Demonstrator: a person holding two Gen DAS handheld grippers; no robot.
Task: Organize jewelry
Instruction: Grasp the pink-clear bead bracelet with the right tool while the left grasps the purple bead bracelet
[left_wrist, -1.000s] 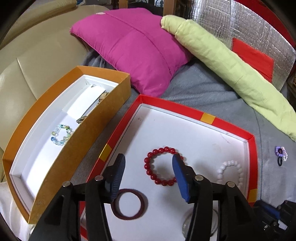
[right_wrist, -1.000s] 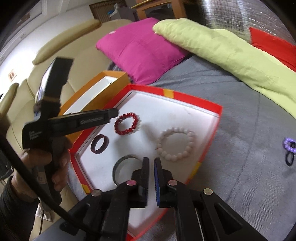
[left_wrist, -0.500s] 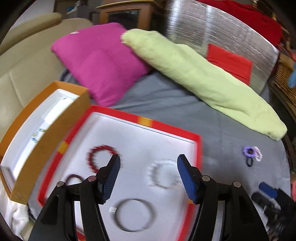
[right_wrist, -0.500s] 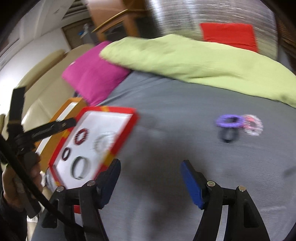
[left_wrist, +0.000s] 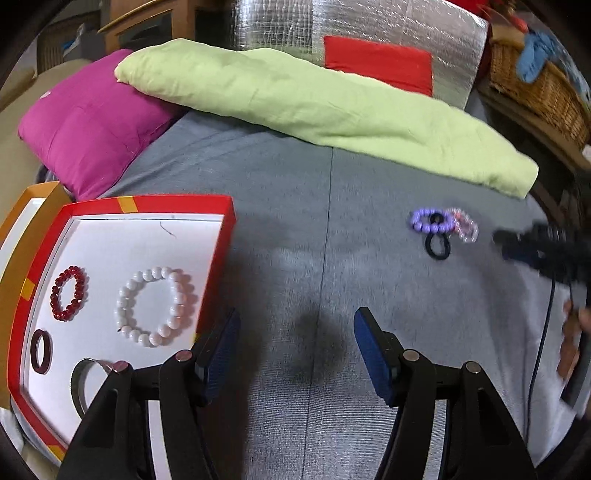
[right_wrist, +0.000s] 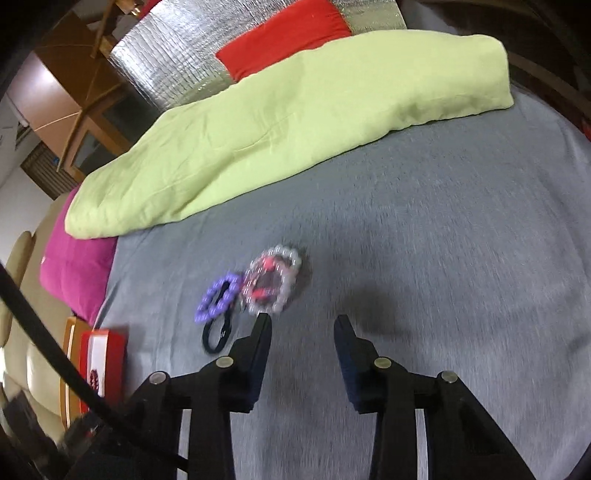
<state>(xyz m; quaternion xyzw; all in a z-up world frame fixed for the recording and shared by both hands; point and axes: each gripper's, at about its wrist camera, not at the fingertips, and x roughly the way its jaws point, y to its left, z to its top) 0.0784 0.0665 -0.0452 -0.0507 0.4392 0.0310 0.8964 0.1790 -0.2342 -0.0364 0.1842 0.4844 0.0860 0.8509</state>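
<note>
A red-rimmed white tray at the left holds a red bead bracelet, a white bead bracelet, a dark ring and a grey band. Loose on the grey cloth lie a purple bead bracelet, a black hair tie and a clear-and-pink bead bracelet. My left gripper hangs open over bare cloth right of the tray. My right gripper is just right of the clear bracelet, its jaws closing with nothing between them.
A long green cushion and a magenta pillow lie along the back. An orange box sits left of the tray. A silver panel with a red patch and a wicker basket stand behind.
Both grippers swept right, away from the tray toward the loose bracelets. The right gripper went from nearly shut to wide, then narrower. The left gripper opened a little.
</note>
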